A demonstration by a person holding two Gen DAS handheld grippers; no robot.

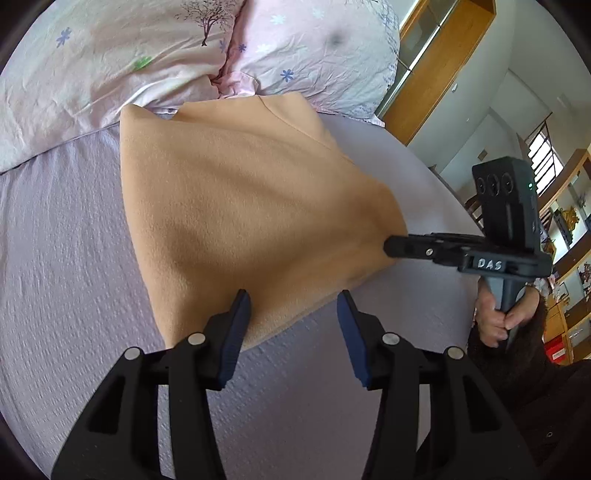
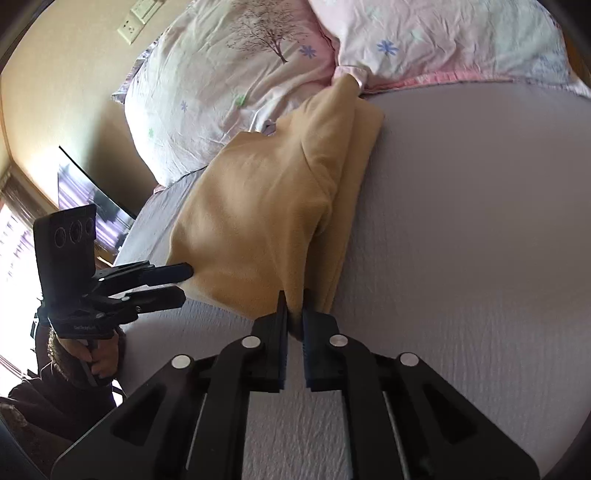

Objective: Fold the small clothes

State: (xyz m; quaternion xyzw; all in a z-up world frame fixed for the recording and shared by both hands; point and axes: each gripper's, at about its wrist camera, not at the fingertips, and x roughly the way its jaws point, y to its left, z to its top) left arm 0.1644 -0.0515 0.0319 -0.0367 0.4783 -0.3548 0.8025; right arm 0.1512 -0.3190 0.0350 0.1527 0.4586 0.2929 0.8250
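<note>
A tan fleece garment (image 1: 236, 199) lies partly folded on the lilac bedsheet (image 1: 59, 280). It also shows in the right wrist view (image 2: 258, 206), with a folded layer along its right side. My left gripper (image 1: 293, 299) is open, its jaws spread just above the garment's near edge; in the right wrist view (image 2: 186, 282) it is at the garment's left corner. My right gripper (image 2: 294, 308) is shut on the garment's near corner and lifts it a little. In the left wrist view it (image 1: 388, 245) pinches the garment's right corner.
Two pink flowered pillows (image 1: 110, 62) (image 2: 229, 74) lie at the head of the bed, touching the garment's far end. The bed's right edge (image 1: 443, 177) drops to a room with wooden shelves. A wall with a socket (image 2: 131, 26) stands beyond the left side.
</note>
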